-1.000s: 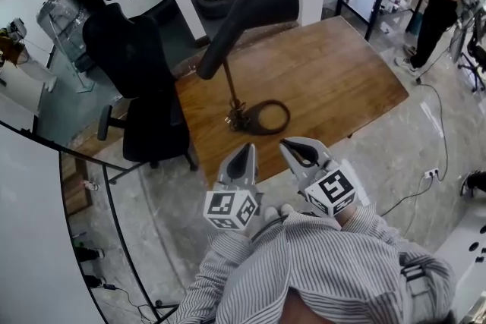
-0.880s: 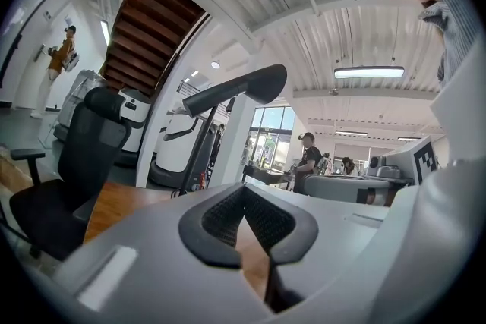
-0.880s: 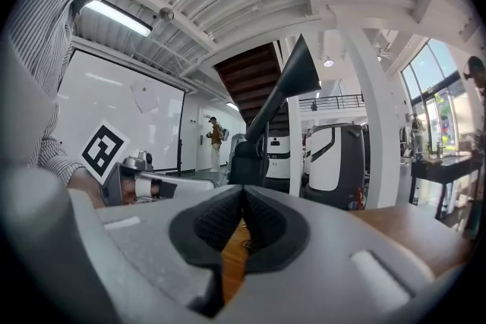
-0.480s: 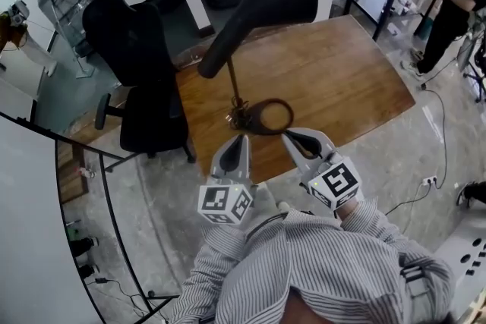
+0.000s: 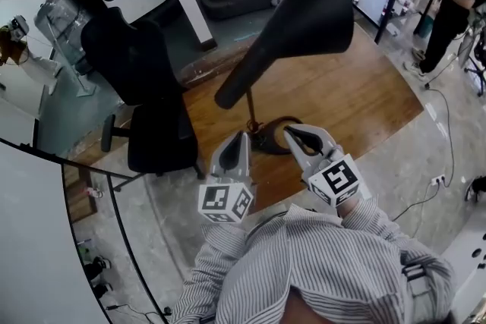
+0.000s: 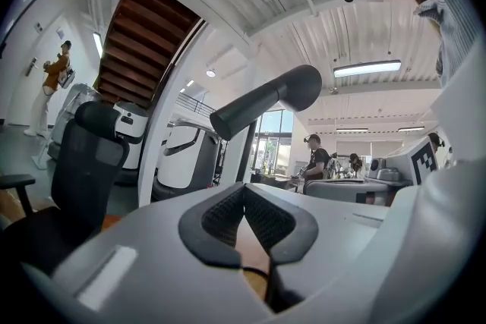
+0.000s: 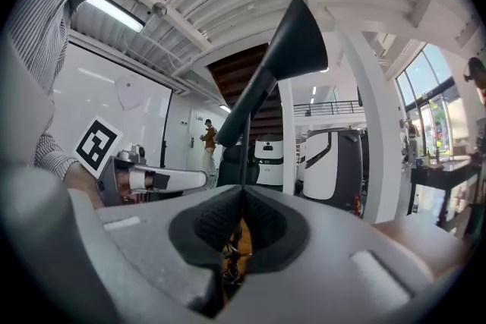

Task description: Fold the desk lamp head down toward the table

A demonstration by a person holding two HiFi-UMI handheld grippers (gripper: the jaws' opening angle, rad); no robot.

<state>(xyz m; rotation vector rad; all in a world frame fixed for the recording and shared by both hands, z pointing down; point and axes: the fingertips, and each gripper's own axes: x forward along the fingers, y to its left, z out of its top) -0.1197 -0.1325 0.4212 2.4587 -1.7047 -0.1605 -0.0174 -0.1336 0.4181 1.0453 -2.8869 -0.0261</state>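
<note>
Lamp head overhangs the table, bare to its right

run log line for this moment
left tongs: shut, empty | right tongs: shut, empty | desk lamp head: raised, untouched

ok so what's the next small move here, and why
Probably raise the right gripper toward the lamp head and open its jaws on the way. Both it and the left gripper are shut and empty, low beside the base. The black cone head is tilted up high above the table, untouched.
</note>
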